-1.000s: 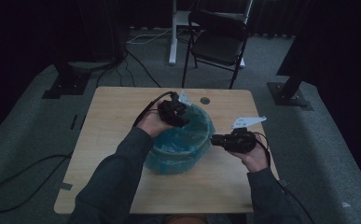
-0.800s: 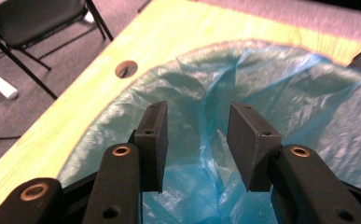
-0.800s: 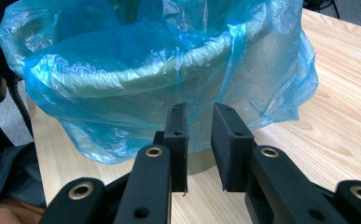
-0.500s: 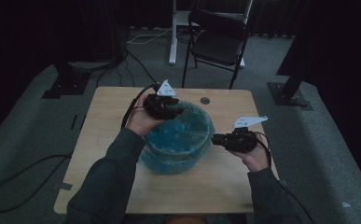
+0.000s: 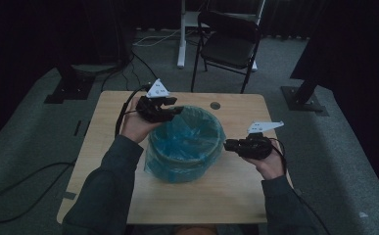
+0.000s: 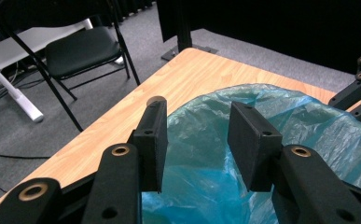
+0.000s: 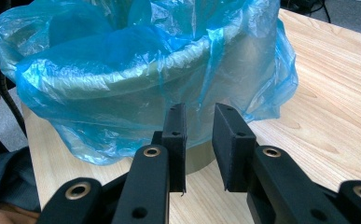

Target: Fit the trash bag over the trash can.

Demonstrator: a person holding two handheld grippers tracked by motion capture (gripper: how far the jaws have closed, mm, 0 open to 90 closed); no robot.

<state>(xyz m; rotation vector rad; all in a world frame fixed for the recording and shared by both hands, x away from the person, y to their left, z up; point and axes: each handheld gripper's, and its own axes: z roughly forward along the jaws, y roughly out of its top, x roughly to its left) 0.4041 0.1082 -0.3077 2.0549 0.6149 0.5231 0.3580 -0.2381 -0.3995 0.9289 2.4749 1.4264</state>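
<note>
A round bin lined with a blue plastic bag [image 5: 187, 142] stands in the middle of the wooden table [image 5: 226, 196]. My left gripper [image 5: 177, 111] hovers over the bin's far-left rim. In the left gripper view its jaws [image 6: 197, 112] stand open above the bag's mouth [image 6: 308, 126], with nothing between them. To the right of the bin my right gripper [image 5: 226, 145] points level at its wall. Its jaws [image 7: 199, 112] stand a little apart, just short of the loose bag skirt [image 7: 122, 70], and no plastic is pinched between the pads.
A black folding chair [image 5: 228, 44] and a white desk leg [image 5: 181, 34] stand beyond the table's far edge. A round cable hole [image 5: 215, 105] sits in the tabletop behind the bin. Cables trail on the grey carpet at the left [image 5: 25, 191].
My left gripper has lifted and drawn to the left, from over the bin's middle to its far-left rim. The right gripper has stayed put.
</note>
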